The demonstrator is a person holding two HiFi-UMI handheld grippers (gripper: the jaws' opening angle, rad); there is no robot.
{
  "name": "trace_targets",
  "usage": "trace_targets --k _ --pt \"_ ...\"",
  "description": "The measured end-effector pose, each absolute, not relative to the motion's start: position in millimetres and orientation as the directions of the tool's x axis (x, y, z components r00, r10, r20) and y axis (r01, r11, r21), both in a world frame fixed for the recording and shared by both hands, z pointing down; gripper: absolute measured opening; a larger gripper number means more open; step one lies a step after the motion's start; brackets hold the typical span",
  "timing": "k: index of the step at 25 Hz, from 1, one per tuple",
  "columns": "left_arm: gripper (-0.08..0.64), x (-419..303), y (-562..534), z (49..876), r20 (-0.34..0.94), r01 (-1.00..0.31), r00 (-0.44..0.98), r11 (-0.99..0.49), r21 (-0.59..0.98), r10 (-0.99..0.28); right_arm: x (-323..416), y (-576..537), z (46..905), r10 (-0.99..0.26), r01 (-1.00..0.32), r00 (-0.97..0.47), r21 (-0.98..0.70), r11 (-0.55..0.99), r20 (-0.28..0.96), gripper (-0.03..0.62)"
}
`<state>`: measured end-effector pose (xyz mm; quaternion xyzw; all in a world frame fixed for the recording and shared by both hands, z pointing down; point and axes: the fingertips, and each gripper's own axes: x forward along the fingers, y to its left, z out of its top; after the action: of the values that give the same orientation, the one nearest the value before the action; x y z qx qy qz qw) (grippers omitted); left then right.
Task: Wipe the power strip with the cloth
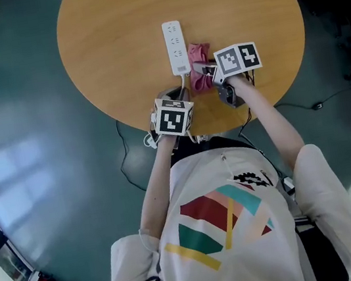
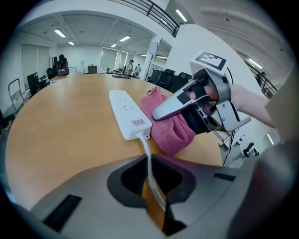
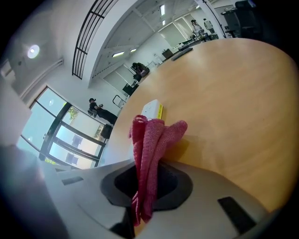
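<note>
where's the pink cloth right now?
Head view: the pink cloth sits on the table, just right of the power strip, pinched in the right gripper.

Open table (image 1: 113, 47) left of power strip (image 1: 176, 46); cloth (image 1: 198, 56) crowds its right.

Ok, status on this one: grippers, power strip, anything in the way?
Left gripper shut on cord. Right gripper shut on cloth, bunched beside power strip on table. Strip's top uncovered, nothing across it.
</note>
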<state>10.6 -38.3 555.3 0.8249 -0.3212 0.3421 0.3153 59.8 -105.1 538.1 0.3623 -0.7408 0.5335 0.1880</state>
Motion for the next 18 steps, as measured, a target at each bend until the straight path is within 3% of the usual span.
trace_targets --k 6,18 --pt "0.072 13.9 -63.2 553.5 0.768 -0.718 0.602 -0.569 0.401 -0.218 63.5 -155.9 539.6 -0.290 -0.742 -0.668 -0.638 0.203 0.685 0.039" --pt "0.072 11.2 -40.4 557.9 0.752 -0.666 0.635 -0.618 0.417 -0.177 60.8 -234.1 542.9 -0.331 -0.771 -0.635 -0.597 0.221 0.698 0.040"
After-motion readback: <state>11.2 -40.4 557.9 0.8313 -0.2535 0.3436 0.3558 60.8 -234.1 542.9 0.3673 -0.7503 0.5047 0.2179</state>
